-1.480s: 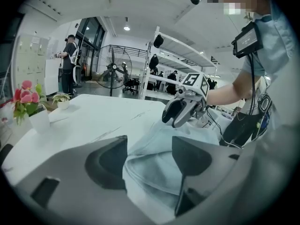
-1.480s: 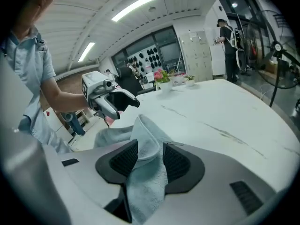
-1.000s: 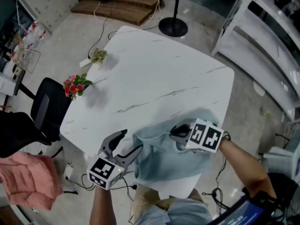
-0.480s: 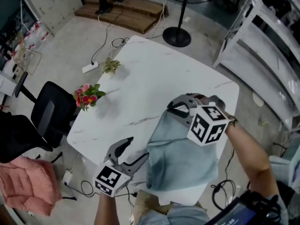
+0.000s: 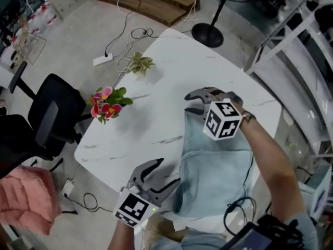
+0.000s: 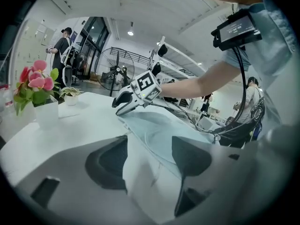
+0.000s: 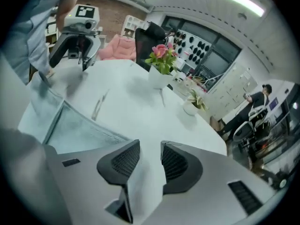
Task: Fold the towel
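Observation:
A light blue towel (image 5: pixel 216 171) lies flat on the white marble table (image 5: pixel 156 113), running from the near edge toward the far right. My right gripper (image 5: pixel 188 103) hovers at the towel's far end. Its jaws have just been opening and stand open (image 7: pixel 150 149), with only bare table between them and the towel (image 7: pixel 70 125) to their left. My left gripper (image 5: pixel 169 172) is open beside the towel's near left edge. In the left gripper view its jaws (image 6: pixel 149 142) straddle the towel's edge (image 6: pixel 159 125) without pressing on it, and the right gripper (image 6: pixel 123 106) shows beyond.
A pot of pink flowers (image 5: pixel 106 104) and a small green plant (image 5: pixel 139 63) stand on the table's left side. A black chair (image 5: pixel 49 121) and a pink cloth (image 5: pixel 23 202) are on the left, a fan base (image 5: pixel 208 34) behind, white shelving (image 5: pixel 302 61) on the right.
The right gripper carried the towel's edge away from me to the far end, laid the towel out flat and opened its jaws. The left gripper shifted a little toward the towel.

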Demonstrator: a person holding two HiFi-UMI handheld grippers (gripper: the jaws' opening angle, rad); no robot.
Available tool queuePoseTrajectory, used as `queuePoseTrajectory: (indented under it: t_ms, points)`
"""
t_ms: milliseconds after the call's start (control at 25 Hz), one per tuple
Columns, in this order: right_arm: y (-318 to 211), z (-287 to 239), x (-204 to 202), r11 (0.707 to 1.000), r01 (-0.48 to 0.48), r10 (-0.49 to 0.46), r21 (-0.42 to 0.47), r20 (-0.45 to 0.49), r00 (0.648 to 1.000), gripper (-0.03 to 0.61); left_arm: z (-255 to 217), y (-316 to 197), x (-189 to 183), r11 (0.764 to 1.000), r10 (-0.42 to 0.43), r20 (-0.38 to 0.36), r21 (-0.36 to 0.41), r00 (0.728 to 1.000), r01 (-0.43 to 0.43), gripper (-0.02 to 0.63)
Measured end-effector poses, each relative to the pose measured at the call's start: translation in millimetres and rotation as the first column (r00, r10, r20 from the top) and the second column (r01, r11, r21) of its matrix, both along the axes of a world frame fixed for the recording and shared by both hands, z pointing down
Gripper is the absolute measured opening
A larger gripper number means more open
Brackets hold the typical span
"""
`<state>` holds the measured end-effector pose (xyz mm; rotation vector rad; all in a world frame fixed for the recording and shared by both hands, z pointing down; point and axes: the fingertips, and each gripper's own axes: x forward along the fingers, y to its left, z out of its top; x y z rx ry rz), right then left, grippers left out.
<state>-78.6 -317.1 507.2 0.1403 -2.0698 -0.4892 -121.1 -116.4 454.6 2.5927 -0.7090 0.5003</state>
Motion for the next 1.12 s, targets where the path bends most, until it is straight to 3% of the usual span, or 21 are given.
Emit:
queuePoseTrajectory:
  t_ms: [120,240,480,680,880,1000,1120]
  points:
    - [-8.2,-8.0,-8.5,0.988,-0.088,0.105,-0.126,0.137,0.985,0.181,0.7,-4.9,2.1,1.000,0.005,0.001,0.015,1.000,-0.005,0.293]
    - [-8.1,-40.5,-12.6,0.957,-0.140,0.216,-0.254,0.305,0.928,0.178,-2.5,-13.0,4.3,1.000,0.003,-0.002,0.029,1.000,-0.003,0.290]
    - [3.8,-92.3,30.5,0.934,-0.219,0.320,-0.283,0.386,0.865,0.138,-11.6,-34.3,20.7,0.996,0.020,0.051,0.080,0.998,-0.024,0.285]
    - [57.4,-104.1,116.2,0.885,-0.278,0.415,-0.373,0.362,0.835,0.132,-3.1,-42.8,50.8,0.987,0.116,0.133,0.097,0.984,-0.129,0.281]
    - [133.6,-67.7,200.1,0.779,-0.358,0.534,-0.515,0.244,0.809,0.130,27.8,-33.9,70.9,0.974,0.205,0.242,0.044,0.948,-0.221,0.275]
    - [168.1,-39.5,229.5,0.725,-0.394,0.582,-0.566,0.197,0.789,0.135,41.9,-31.5,75.9,0.970,0.225,0.283,0.025,0.932,-0.242,0.264]
    - [186.8,-16.2,243.9,0.701,-0.425,0.608,-0.573,0.168,0.776,0.143,50.4,-32.5,78.1,0.970,0.229,0.301,0.012,0.926,-0.244,0.247]
